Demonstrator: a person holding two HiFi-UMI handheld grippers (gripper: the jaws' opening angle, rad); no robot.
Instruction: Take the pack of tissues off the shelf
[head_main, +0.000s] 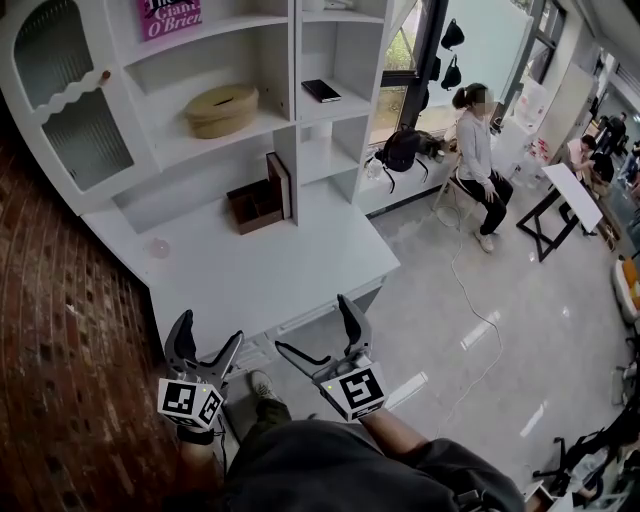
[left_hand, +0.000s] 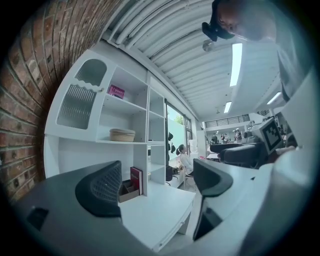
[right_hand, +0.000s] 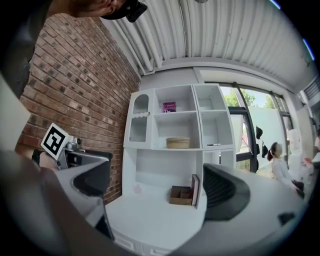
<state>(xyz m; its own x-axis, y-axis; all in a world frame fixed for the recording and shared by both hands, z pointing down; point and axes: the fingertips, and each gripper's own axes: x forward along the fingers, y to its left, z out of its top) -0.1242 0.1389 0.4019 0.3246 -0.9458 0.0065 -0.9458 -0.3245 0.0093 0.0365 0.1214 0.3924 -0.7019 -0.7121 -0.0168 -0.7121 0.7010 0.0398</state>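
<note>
Both hand-held grippers hang low at the person's waist, short of the near edge of the counter (head_main: 270, 275). The left hand-held gripper (head_main: 210, 331) and the right hand-held gripper (head_main: 312, 325) each have their jaws spread wide with nothing between them, and each gripper's own view shows the same. The white counter lies ahead of them, and the shelf (head_main: 297, 60) rises beyond and above it.

I take the pack of tissues (head_main: 170, 18) to be the pink item in an upper compartment, though its print is too small to be sure. It sits high up, well apart from either gripper, one tier above the tan oval box (head_main: 222, 108).

The task looks barely begun; this is the approach. The next move calls for lifting one gripper, likely the left, up and forward to that compartment. Its jaws should be apart to straddle the pack before closing.
</note>
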